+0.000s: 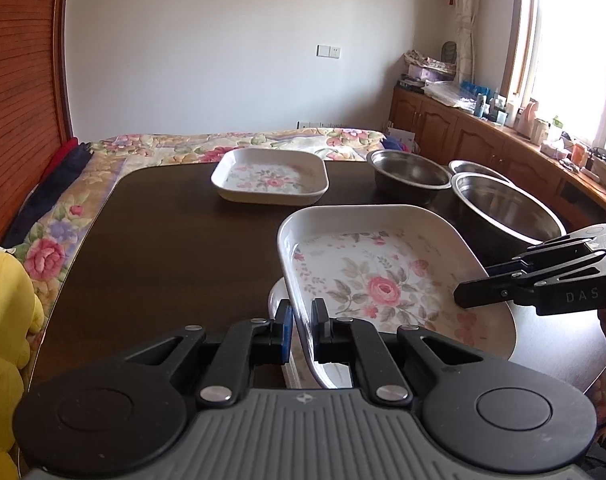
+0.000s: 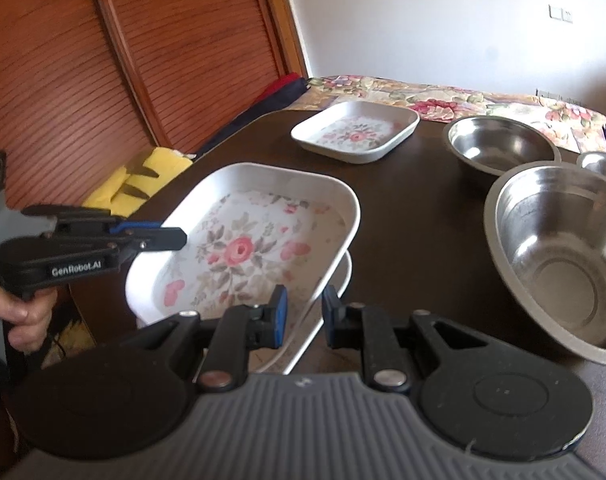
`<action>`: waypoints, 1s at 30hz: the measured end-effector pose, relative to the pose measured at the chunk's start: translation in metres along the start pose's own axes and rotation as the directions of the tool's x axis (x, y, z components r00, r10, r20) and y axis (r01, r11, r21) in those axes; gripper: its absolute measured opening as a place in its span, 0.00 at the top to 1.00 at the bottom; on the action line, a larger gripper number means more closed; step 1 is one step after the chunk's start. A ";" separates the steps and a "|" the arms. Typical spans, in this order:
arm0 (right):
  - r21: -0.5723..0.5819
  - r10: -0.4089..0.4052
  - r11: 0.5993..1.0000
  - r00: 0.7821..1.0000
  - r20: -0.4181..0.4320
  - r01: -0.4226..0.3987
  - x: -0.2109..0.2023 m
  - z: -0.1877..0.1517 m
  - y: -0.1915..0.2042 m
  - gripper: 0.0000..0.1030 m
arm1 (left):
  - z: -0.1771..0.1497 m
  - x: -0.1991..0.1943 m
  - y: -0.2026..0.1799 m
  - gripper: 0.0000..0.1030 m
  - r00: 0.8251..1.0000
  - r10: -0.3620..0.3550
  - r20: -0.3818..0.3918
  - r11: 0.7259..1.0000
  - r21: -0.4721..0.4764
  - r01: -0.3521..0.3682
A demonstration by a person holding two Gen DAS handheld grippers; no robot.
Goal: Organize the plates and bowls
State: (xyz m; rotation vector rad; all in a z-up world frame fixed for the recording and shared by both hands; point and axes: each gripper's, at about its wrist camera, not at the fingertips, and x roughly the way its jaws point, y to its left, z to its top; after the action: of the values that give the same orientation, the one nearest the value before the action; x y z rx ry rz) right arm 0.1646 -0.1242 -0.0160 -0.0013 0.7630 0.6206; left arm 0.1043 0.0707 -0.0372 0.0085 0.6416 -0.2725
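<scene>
The left gripper [image 1: 301, 330] is clamped on the near rim of a floral square plate [image 1: 383, 280], one finger outside the wall and one inside. The right gripper [image 2: 304, 320] straddles the opposite rim of that plate [image 2: 243, 240], its jaws set a little apart on either side; whether they press the rim cannot be told. The plate is tilted and held above a second white plate [image 1: 277, 300] that lies under it at the near edge of the dark table [image 1: 163, 240]. A third floral square plate [image 1: 269, 176] sits near the far edge. Toward the right edge stand three steel bowls: a large one [image 2: 559, 256], a medium one [image 2: 501, 146] behind it, and a small one [image 2: 601, 166] partly hidden.
</scene>
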 end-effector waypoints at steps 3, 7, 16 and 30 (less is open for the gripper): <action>-0.025 -0.009 1.000 1.000 -0.004 0.009 0.000 0.001 0.002 0.80 | -0.002 0.001 0.002 0.65 1.000 0.002 -0.008 1.000 0.001 -0.001; -0.034 -0.007 0.999 1.000 -0.014 0.006 0.001 0.002 0.003 0.80 | -0.007 0.004 0.003 0.65 1.000 0.004 -0.018 1.000 -0.001 -0.004; -0.046 -0.004 0.999 1.000 -0.018 0.003 0.002 0.002 0.004 0.79 | -0.012 0.008 0.005 0.65 0.999 0.004 -0.035 1.000 -0.011 -0.004; -0.072 -0.003 0.997 1.000 0.010 0.004 -0.006 0.008 0.006 0.75 | -0.013 0.008 0.006 0.58 1.000 0.007 -0.030 1.000 -0.011 -0.007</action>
State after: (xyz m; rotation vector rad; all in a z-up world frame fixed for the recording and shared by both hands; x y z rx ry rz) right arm 0.1632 -0.1209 -0.0053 -0.0652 0.7304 0.6441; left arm 0.1044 0.0754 -0.0524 0.0039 0.6723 -0.2625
